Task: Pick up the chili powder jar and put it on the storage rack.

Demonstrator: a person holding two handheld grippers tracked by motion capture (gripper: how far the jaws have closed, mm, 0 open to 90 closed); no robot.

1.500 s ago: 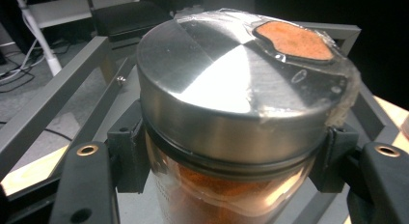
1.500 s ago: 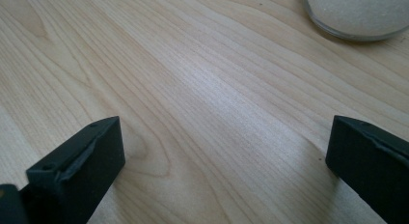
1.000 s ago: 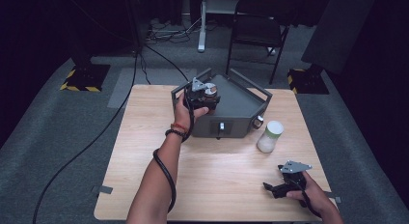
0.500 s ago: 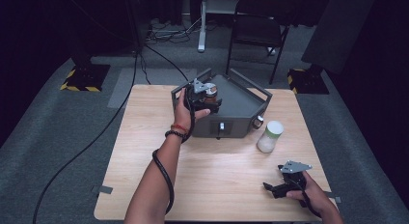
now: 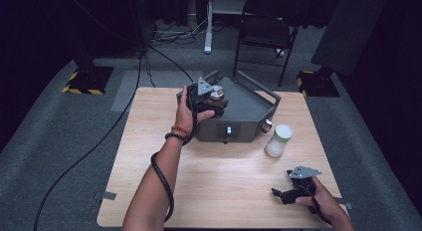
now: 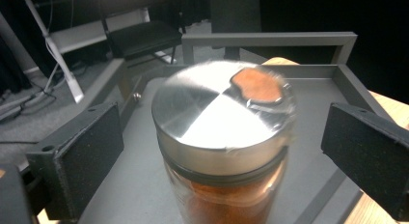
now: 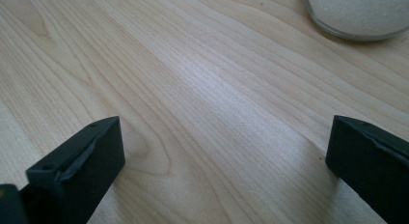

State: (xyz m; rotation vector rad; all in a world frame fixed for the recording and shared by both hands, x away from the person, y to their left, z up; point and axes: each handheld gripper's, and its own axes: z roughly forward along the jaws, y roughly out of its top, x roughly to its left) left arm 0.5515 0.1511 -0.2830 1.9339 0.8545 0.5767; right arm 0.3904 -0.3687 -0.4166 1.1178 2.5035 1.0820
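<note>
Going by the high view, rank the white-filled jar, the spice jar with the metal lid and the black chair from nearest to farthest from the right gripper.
From the right gripper, at the table's near right:
1. White-filled jar, just beyond it on the table.
2. Spice jar, on the grey tray, between the left gripper's open jaws.
3. Black chair, on the floor behind the table.

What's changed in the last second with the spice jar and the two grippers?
The left gripper has just been opening its jaws: they now stand apart on either side of the spice jar, not pressing it. The jar stands upright on the grey tray. The hand itself has barely shifted. The right gripper, open over the table, and the white jar stayed put.
</note>
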